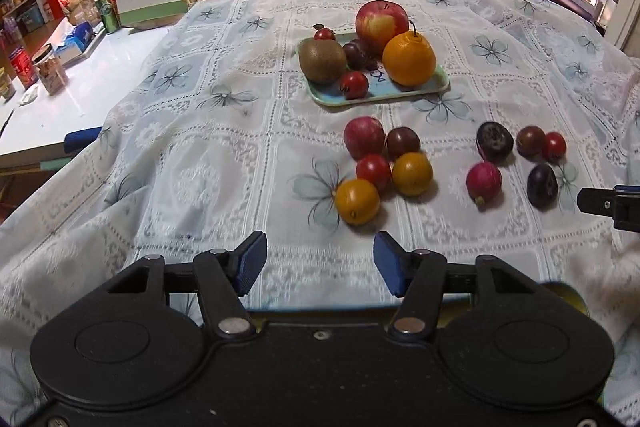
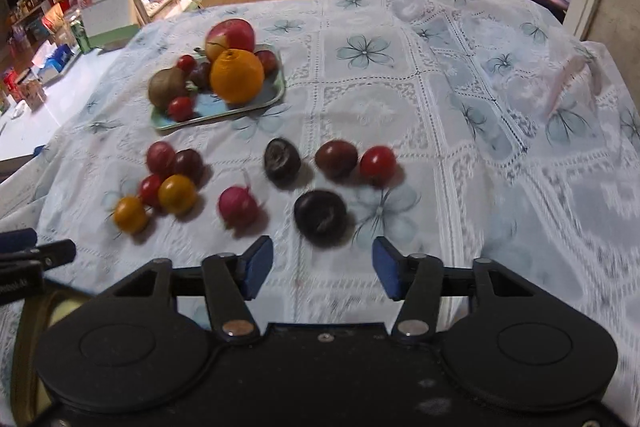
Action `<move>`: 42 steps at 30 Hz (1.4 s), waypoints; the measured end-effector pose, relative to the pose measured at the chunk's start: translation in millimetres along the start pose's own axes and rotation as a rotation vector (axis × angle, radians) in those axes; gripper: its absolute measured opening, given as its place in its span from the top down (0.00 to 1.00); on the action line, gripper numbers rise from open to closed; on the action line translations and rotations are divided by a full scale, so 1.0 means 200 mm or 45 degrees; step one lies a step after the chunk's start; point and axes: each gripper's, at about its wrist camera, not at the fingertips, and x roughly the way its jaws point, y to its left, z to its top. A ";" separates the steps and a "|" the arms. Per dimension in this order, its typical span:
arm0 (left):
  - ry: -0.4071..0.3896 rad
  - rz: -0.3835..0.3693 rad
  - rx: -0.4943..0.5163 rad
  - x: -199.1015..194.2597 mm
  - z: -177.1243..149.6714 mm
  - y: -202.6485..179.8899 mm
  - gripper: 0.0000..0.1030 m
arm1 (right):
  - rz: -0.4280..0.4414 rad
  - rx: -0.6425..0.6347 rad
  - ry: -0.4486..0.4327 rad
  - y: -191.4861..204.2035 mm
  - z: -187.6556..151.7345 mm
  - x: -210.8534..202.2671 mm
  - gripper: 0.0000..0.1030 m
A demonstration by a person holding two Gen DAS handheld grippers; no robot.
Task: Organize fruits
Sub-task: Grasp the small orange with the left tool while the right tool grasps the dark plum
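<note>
Fruits lie in three places on the flowered tablecloth (image 1: pixel 224 131), which fills most of both views. Largest are those on the pale green tray (image 1: pixel 438 83) in the upper middle of the left wrist view: a red apple (image 1: pixel 380 21) at the back, an orange (image 1: pixel 408 57) in front of it, a brown kiwi (image 1: pixel 322 61) at the tray's left side, and small red and dark fruits around them. Below the tray, near the centre of the frame, a tight cluster (image 1: pixel 384 167) of five small fruits touch each other: two yellow-orange, one bright red, one pinkish red, one dark red. To the right of it, a looser group (image 1: pixel 516 163) holds two dark plums, a pink radish-like fruit and two small tomatoes, well apart from the cluster. The left gripper (image 1: pixel 320 263) is at the bottom of its view, pointing steeply down at the cloth just below the cluster; its blue pads (image 1: pixel 252 263) are spread with only cloth between them. The right gripper (image 2: pixel 322 267) is tilted down in the same way just below one dark plum (image 2: pixel 320 213), fingers apart, pinching nothing. Each gripper's tip shows at the edge of the other view.
</note>
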 end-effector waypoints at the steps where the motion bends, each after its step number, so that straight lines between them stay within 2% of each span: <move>1: 0.007 -0.004 0.004 0.02 0.02 0.00 0.40 | 0.006 -0.002 0.020 -0.01 0.03 0.03 0.52; 7: 0.061 -0.066 0.000 0.15 0.11 0.00 0.40 | 0.092 0.099 0.080 -0.06 0.12 0.19 0.54; 13: 0.064 -0.094 0.048 0.23 0.13 -0.04 0.40 | 0.105 0.143 0.106 -0.07 0.12 0.31 0.52; 15: 0.066 -0.087 0.065 0.25 0.13 -0.06 0.40 | 0.110 0.130 0.113 -0.06 0.12 0.31 0.52; 17: 0.066 -0.082 0.078 0.28 0.13 -0.07 0.40 | 0.070 0.129 0.090 -0.06 0.12 0.32 0.52; 18: 0.067 -0.080 0.083 0.29 0.13 -0.07 0.40 | 0.065 0.134 0.087 -0.06 0.12 0.32 0.49; 28: 0.085 -0.049 0.118 0.40 0.12 -0.11 0.40 | 0.147 0.167 0.155 -0.08 0.12 0.37 0.48; 29: 0.083 -0.045 0.127 0.41 0.12 -0.12 0.41 | 0.141 0.156 0.154 -0.07 0.12 0.37 0.48; 30: 0.077 -0.038 0.135 0.41 0.11 -0.13 0.49 | 0.129 0.144 0.148 -0.07 0.12 0.37 0.48; 31: 0.072 -0.039 0.142 0.42 0.11 -0.13 0.56 | 0.114 0.132 0.141 -0.05 0.12 0.38 0.48; 37: 0.075 -0.091 0.083 0.38 0.13 -0.09 0.56 | 0.046 0.057 0.170 -0.01 0.10 0.43 0.49; 39: 0.049 -0.089 0.066 0.33 0.14 -0.08 0.56 | 0.025 0.013 0.153 0.02 0.09 0.43 0.56; 42: -0.010 -0.084 0.050 0.20 0.13 -0.04 0.56 | 0.016 -0.041 0.132 0.04 0.07 0.41 0.56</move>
